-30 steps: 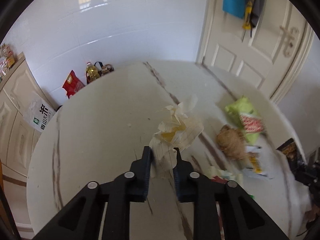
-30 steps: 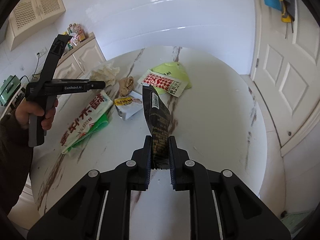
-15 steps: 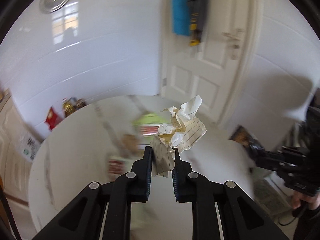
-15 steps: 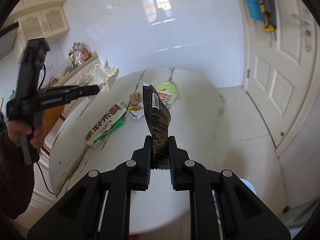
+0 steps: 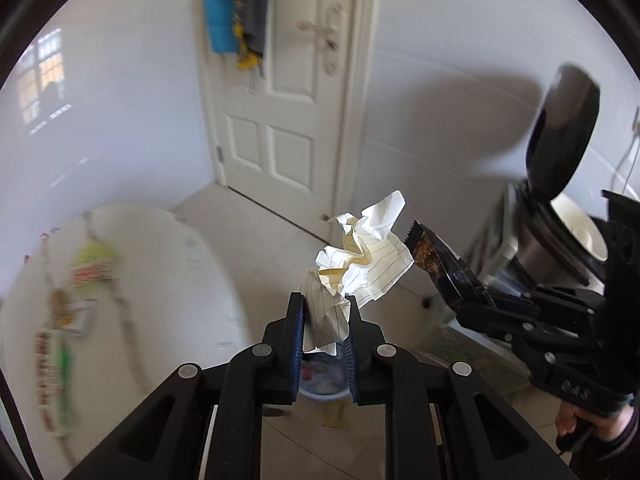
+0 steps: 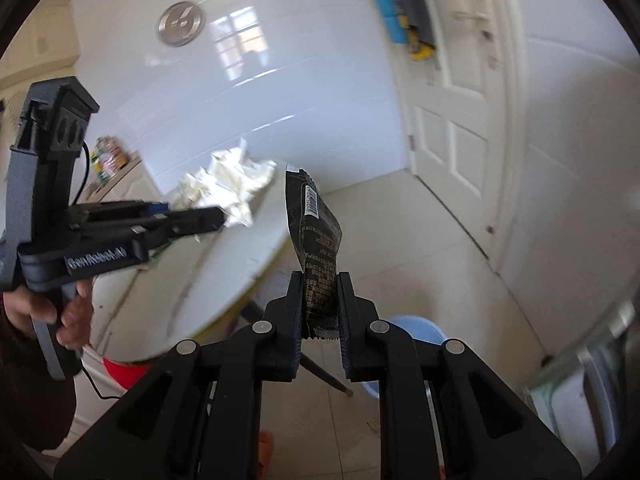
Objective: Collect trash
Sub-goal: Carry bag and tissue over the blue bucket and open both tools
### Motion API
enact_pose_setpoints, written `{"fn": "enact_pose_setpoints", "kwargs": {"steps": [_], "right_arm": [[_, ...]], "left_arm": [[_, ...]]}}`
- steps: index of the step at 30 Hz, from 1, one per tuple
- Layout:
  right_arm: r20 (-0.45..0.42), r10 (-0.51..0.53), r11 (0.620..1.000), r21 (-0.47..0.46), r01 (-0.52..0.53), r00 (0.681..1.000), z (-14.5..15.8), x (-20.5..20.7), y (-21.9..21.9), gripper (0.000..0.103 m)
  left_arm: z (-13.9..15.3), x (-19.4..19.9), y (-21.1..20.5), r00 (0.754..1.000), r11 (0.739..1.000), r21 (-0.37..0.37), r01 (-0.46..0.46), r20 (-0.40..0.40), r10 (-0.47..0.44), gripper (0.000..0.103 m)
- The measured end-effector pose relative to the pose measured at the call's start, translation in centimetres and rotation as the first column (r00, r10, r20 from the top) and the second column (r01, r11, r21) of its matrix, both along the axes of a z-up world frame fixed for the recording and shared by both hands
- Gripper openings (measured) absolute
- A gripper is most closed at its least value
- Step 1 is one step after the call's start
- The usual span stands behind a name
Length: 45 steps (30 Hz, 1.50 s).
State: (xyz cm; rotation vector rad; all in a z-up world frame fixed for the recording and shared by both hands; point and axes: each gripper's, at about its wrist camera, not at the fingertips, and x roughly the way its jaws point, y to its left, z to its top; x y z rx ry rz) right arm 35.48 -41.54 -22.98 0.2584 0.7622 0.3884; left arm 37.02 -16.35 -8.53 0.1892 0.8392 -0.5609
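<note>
My left gripper [image 5: 323, 305] is shut on a crumpled sheet of lined paper [image 5: 368, 264], held in the air past the edge of the round white table [image 5: 172, 280]. My right gripper [image 6: 319, 285] is shut on a black snack wrapper [image 6: 316, 236] that stands up from its jaws. In the left wrist view the right gripper [image 5: 464, 304] with the wrapper [image 5: 440, 268] is just right of the paper. In the right wrist view the left gripper [image 6: 216, 216] carries the paper [image 6: 228, 188] at left. A light blue bin [image 5: 324, 380] sits on the floor below both grippers, partly hidden by the fingers.
Several wrappers [image 5: 84, 268] lie blurred on the table at far left. A white door [image 5: 280, 112] with hanging cloths is ahead. A bin with a raised lid [image 5: 560, 136] stands at right. A red bucket [image 6: 124, 372] sits under the table; a table leg [image 6: 320, 372] slants nearby.
Both grippers swung from over the table out to the floor beside it, each still gripping its trash. The door and the blue bin came into view; the table slid to the left.
</note>
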Motion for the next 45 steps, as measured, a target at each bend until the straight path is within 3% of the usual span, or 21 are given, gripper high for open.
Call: {"fn": "enact_pose_setpoints", "kwargs": {"steps": [6, 7, 8, 17, 18, 20, 21, 22, 24, 27, 28, 30, 34, 42, 45], "right_arm": [[-0.092, -0.073, 0.997, 0.03, 0.076, 0.993, -5.0, 0.6, -5.0, 0.015], [-0.135, -0.089, 0.994, 0.044, 0.096, 0.987, -7.5, 1.6, -6.3, 0.015], [-0.135, -0.089, 0.994, 0.044, 0.096, 0.987, -7.5, 1.6, -6.3, 0.015], [-0.293, -0.081, 0.987, 0.11, 0.118, 0.953, -17.9, 7.0, -8.6, 0.015], [-0.308, -0.076, 0.986, 0.117, 0.117, 0.948, -18.8, 7.6, -8.7, 0.015], [-0.333, -0.068, 0.984, 0.133, 0.119, 0.94, -21.1, 9.0, -9.0, 0.015], [-0.342, -0.067, 0.983, 0.138, 0.12, 0.938, -21.6, 9.3, -8.9, 0.015], [-0.351, -0.065, 0.982, 0.146, 0.123, 0.934, -22.4, 9.7, -8.9, 0.015], [-0.367, -0.057, 0.981, 0.154, 0.121, 0.928, -23.7, 10.4, -8.8, 0.015], [-0.379, -0.041, 0.98, 0.163, 0.111, 0.924, -25.1, 11.0, -8.1, 0.017], [-0.382, -0.033, 0.981, 0.166, 0.104, 0.923, -25.3, 11.2, -7.8, 0.024], [-0.387, -0.028, 0.981, 0.169, 0.1, 0.922, -25.3, 11.5, -7.3, 0.03], [-0.376, -0.04, 0.986, 0.136, 0.098, 0.926, -23.6, 11.2, -6.7, 0.032], [-0.241, -0.107, 0.992, 0.045, 0.122, 0.965, -14.0, 6.6, -6.8, 0.048], [-0.184, -0.119, 0.992, 0.017, 0.124, 0.976, -9.9, 4.0, -5.3, 0.048]], "left_arm": [[-7.4, 4.9, -7.7, 0.992, 0.996, 0.076, 0.047, -0.119, -0.037, 0.015], [-8.5, 6.2, -8.5, 0.989, 0.995, 0.086, 0.051, -0.139, -0.038, 0.015], [-10.1, 7.4, -9.4, 0.986, 0.994, 0.099, 0.05, -0.164, -0.033, 0.015], [-19.7, 17.8, -13.3, 0.962, 0.984, 0.177, -0.006, -0.267, 0.053, 0.025], [-20.4, 18.4, -13.5, 0.959, 0.983, 0.181, -0.009, -0.276, 0.059, 0.029], [-21.7, 20.1, -14.9, 0.956, 0.981, 0.192, -0.02, -0.282, 0.075, 0.049], [-22.5, 20.8, -15.3, 0.958, 0.979, 0.202, -0.031, -0.274, 0.087, 0.065], [-22.9, 21.5, -15.4, 0.96, 0.976, 0.214, -0.048, -0.261, 0.104, 0.07], [-23.5, 22.2, -15.9, 0.961, 0.973, 0.221, -0.063, -0.25, 0.119, 0.071], [-23.9, 22.1, -16.4, 0.962, 0.972, 0.22, -0.087, -0.236, 0.139, 0.071], [-23.6, 21.0, -16.2, 0.963, 0.972, 0.218, -0.09, -0.229, 0.141, 0.072], [-22.6, 19.7, -15.7, 0.967, 0.971, 0.217, -0.102, -0.209, 0.149, 0.073], [-19.6, 16.1, -14.2, 0.973, 0.977, 0.175, -0.119, -0.176, 0.15, 0.074], [-11.2, 8.5, -9.7, 0.99, 0.995, 0.029, -0.092, -0.103, 0.094, 0.078], [-7.7, 5.1, -7.4, 0.996, 0.997, -0.009, -0.076, -0.038, 0.076, 0.081]]}}
